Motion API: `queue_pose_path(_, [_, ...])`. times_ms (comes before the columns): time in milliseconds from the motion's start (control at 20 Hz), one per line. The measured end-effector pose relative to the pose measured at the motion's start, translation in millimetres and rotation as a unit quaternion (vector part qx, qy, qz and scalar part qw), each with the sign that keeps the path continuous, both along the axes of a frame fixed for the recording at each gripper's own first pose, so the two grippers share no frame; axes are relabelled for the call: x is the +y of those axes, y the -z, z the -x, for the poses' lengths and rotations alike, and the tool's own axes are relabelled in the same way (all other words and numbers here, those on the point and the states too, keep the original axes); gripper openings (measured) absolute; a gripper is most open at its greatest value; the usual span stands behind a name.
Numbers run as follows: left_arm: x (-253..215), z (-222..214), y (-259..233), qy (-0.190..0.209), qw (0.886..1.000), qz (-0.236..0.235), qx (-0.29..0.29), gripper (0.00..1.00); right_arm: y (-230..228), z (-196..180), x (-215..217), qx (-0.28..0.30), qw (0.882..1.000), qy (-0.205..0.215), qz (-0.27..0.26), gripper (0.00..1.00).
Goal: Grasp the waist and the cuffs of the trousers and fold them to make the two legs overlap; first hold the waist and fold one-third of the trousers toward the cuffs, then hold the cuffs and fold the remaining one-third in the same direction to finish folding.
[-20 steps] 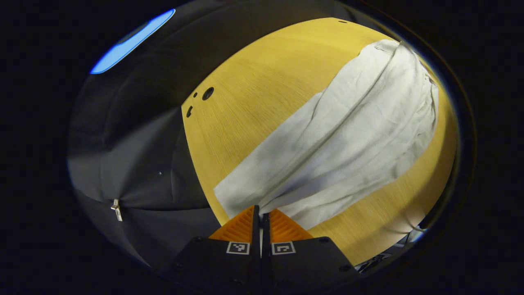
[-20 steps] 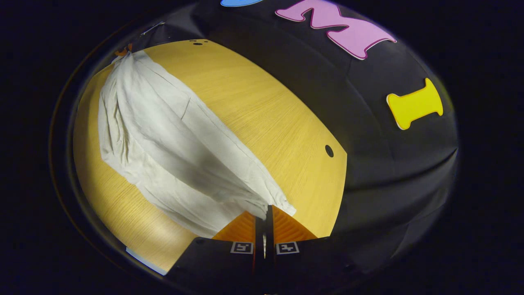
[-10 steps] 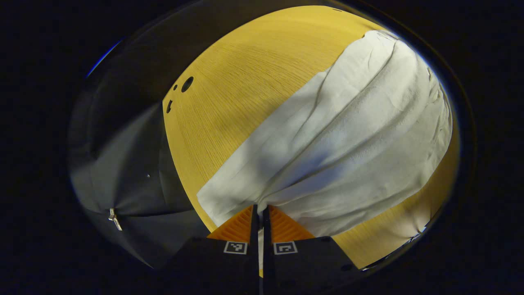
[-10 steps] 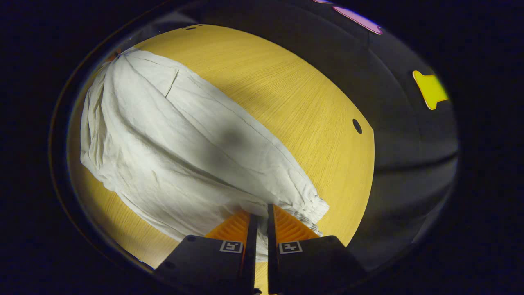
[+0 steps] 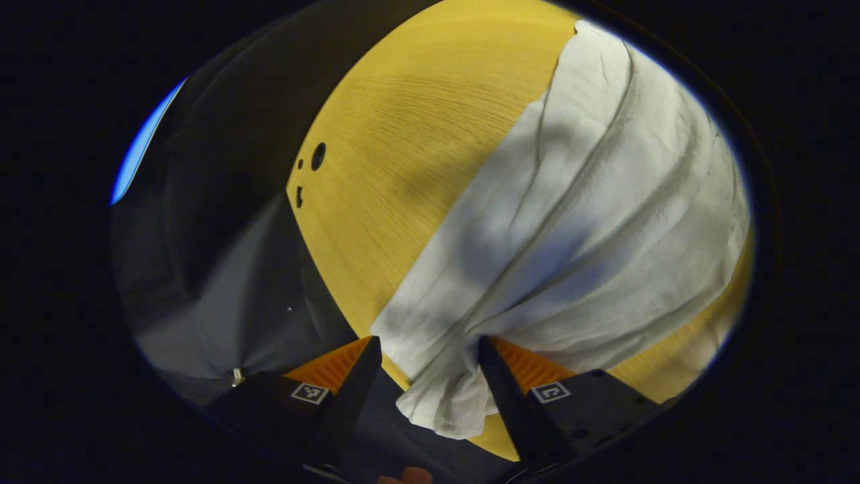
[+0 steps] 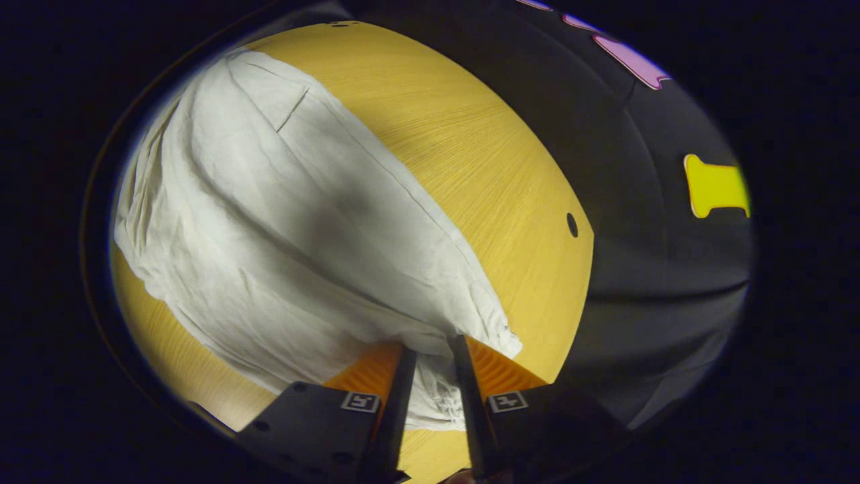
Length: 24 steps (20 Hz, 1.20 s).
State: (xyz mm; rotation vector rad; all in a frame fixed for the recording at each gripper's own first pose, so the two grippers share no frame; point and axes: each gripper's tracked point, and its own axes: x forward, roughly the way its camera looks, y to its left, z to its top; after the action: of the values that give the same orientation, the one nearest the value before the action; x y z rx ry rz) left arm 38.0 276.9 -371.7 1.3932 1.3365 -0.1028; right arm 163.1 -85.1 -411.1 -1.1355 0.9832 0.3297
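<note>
White trousers lie along the tabletop edge; both the left gripper and right gripper have just released them, so the leg-overlap fold seems done.

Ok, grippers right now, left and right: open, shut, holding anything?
Left gripper: open, trousers lying between its fingers.
Right gripper: open, fabric between its fingers.

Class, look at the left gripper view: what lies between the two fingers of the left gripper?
A bunched end of the white trousers lies between the parted fingers of the left gripper, draped on the wooden table.
</note>
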Motion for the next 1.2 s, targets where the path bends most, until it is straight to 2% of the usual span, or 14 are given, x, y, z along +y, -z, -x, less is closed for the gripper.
queue_pose_path(50, [0.9, 0.5, -4.3, 0.006, 1.0, -0.004, -0.011, 0.98, -6.5, 0.8, -1.2, -0.013, 1.0, -0.004, 0.003, 0.68])
queue_pose_path(100, [0.8, 1.0, -9.0, 0.014, 1.0, -0.008, -0.018, 0.99, -12.7, 3.7, -0.7, -0.021, 1.0, -0.003, 0.002, 0.73])
queue_pose_path(200, [-1.9, -0.6, -26.3, 0.035, 0.999, -0.014, -0.038, 0.99, -32.4, 5.2, -2.8, -0.049, 0.999, 0.006, -0.006, 0.75])
queue_pose_path(350, [-2.0, 4.4, -49.0, 0.046, 0.998, -0.006, -0.05, 0.98, -59.6, 11.5, -6.7, -0.08, 0.996, 0.031, -0.034, 0.89])
queue_pose_path(550, [14.1, 12.9, -90.3, 0.042, 0.997, -0.009, -0.066, 0.98, -98.8, 27.7, -19.4, -0.12, 0.985, 0.095, -0.083, 0.89])
queue_pose_path(650, [25.9, 19.9, -108.6, 0.02, 0.995, -0.006, -0.098, 0.98, -110.6, 40.6, -22.1, -0.133, 0.971, 0.153, -0.125, 0.89])
queue_pose_path(700, [29.5, 26.4, -116.6, -0.003, 0.993, 0.005, -0.122, 0.98, -111.7, 47.0, -22.5, -0.137, 0.96, 0.188, -0.153, 0.89])
queue_pose_path(800, [30.2, 44.5, -120.6, -0.068, 0.981, 0.052, -0.175, 0.97, -109.7, 60.7, -14.5, -0.141, 0.928, 0.261, -0.226, 0.9])
queue_pose_path(900, [24.3, 59.9, -113.6, -0.14, 0.956, 0.117, -0.229, 0.97, -101.4, 70.1, -7.9, -0.147, 0.881, 0.336, -0.298, 0.9])
queue_pose_path(1000, [11.9, 65.4, -98.9, -0.213, 0.917, 0.197, -0.275, 0.97, -88.9, 81.8, -3.8, -0.144, 0.823, 0.416, -0.358, 0.89])
queue_pose_path(1050, [0.5, 68.2, -91.7, -0.251, 0.89, 0.242, -0.294, 0.97, -81.8, 86.0, -3.6, -0.142, 0.795, 0.45, -0.381, 0.9])
queue_pose_path(1100, [-11.8, 72.5, -85.9, -0.29, 0.858, 0.286, -0.313, 0.97, -74.2, 88.8, -4.6, -0.141, 0.769, 0.479, -0.4, 0.89])
queue_pose_path(1200, [-21.1, 75.4, -72.1, -0.373, 0.782, 0.365, -0.34, 0.98, -62.4, 93.2, -11.3, -0.141, 0.719, 0.531, -0.427, 0.9])
